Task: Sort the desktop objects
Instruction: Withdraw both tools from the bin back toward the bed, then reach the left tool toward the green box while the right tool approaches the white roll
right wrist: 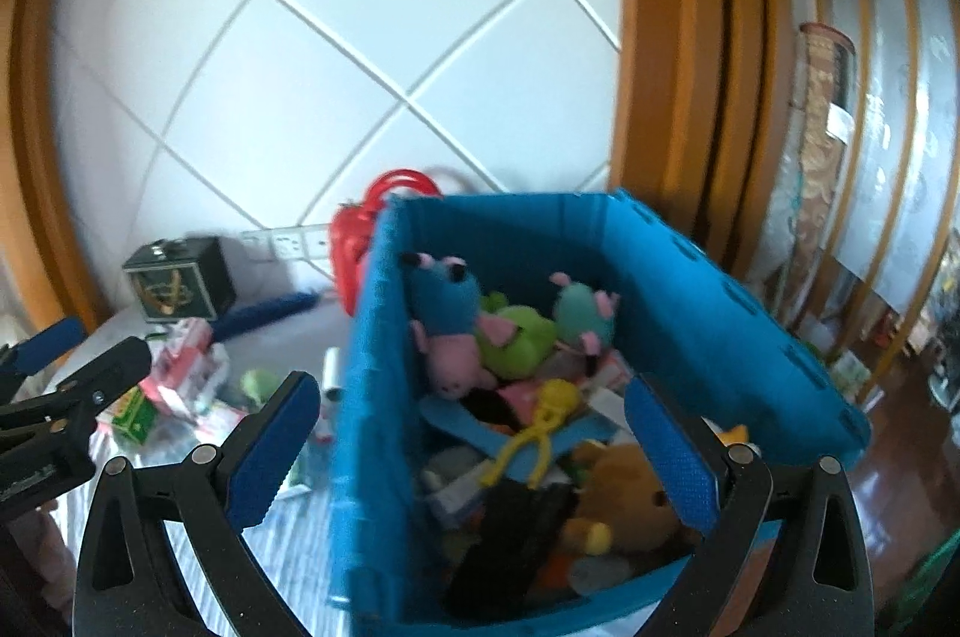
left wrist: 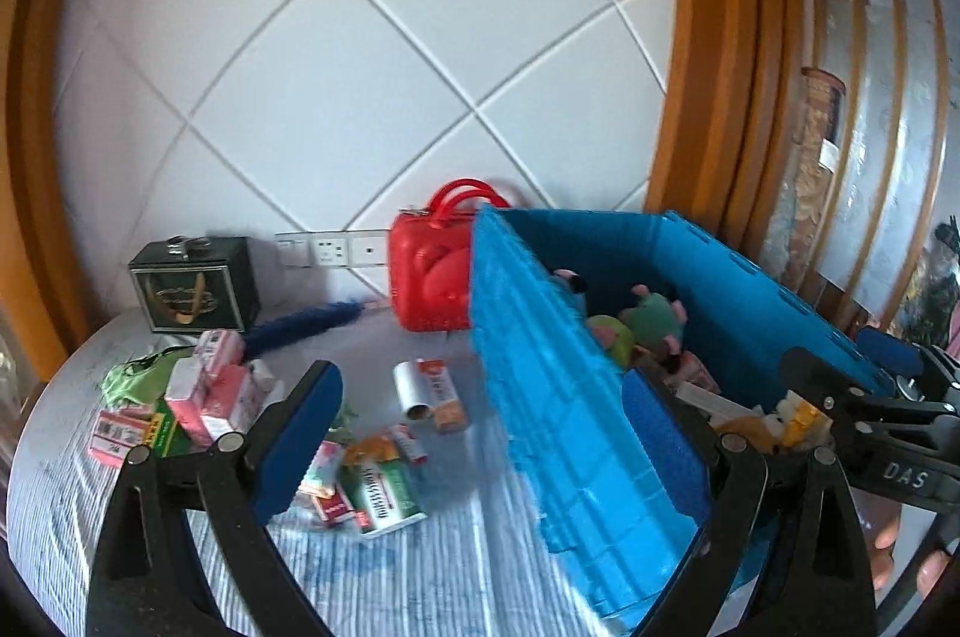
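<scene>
With both tools gaping empty, the left tool (left wrist: 474, 433) is needing to drop left of the bin (left wrist: 540, 367) onto one box (left wrist: 384, 496), squarely.

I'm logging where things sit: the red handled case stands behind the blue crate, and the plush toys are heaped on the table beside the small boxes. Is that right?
Not quite. The red handled case does stand behind the blue crate, but the plush toys lie inside the crate, not on the table, as the right wrist view shows. Only the small boxes lie on the table.
</scene>
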Available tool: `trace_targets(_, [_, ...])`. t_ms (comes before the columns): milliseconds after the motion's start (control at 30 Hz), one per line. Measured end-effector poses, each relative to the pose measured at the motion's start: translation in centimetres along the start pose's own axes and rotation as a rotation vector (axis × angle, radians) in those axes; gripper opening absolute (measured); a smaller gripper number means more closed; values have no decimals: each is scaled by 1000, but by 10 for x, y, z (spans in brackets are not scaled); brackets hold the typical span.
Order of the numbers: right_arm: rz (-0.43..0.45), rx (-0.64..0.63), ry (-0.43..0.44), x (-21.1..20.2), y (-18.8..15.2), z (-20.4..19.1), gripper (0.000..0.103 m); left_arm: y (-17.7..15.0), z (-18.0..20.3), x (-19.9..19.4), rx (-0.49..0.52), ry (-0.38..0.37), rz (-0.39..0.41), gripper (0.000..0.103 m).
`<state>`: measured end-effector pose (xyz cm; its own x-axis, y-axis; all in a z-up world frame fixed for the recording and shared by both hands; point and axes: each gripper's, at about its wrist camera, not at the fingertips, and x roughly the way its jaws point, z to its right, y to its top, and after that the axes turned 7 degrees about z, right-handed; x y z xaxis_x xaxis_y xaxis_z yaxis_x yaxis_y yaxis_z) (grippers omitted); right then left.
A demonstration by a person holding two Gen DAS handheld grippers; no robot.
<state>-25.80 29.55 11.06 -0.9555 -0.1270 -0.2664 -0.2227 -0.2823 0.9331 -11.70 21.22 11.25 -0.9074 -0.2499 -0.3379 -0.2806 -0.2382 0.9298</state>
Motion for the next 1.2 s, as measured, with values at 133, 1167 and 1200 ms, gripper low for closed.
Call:
trace_targets(133, [27,-11,24,-4,4,-28,103,-4,-27,-7,2,36,17,96])
trace_targets(1167, [-160,-125,223,113,-26,-185,103,-82,-238,35,-175,344,-157,96])
trace_targets(1200, [-176,-126,224,122,-29,-188,103,-86,-250,40,-186,362,-172,96])
